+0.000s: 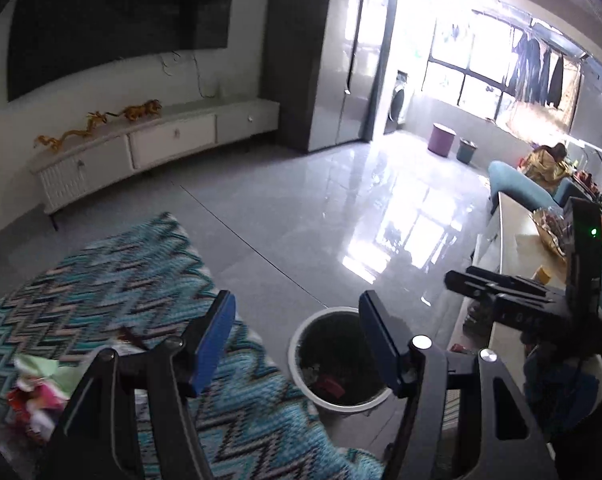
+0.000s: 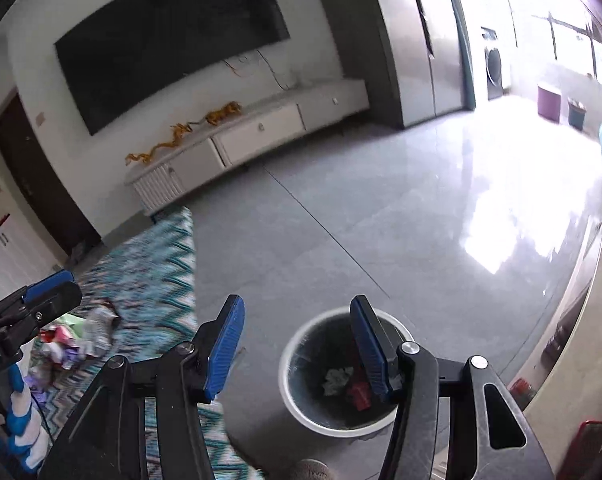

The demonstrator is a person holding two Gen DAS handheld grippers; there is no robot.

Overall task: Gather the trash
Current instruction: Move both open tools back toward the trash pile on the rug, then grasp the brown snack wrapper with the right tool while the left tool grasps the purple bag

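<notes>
A white-rimmed round bin (image 1: 301, 354) stands on the grey floor by the rug's edge; it also shows in the right wrist view (image 2: 289, 372), with a crumpled paper (image 2: 337, 378) and a red scrap (image 2: 359, 396) inside. A pile of colourful wrappers (image 1: 33, 384) lies on the rug at the left, also in the right wrist view (image 2: 77, 336). My left gripper (image 1: 297, 344) is open and empty above the rug edge and bin. My right gripper (image 2: 297, 348) is open and empty over the bin's near side.
A teal zigzag rug (image 1: 113, 280) covers the floor at left. A white low table (image 1: 517, 240) with snack packets runs along the right. A white TV cabinet (image 1: 141, 148) lines the far wall. Two small bins (image 1: 455, 144) stand by the balcony.
</notes>
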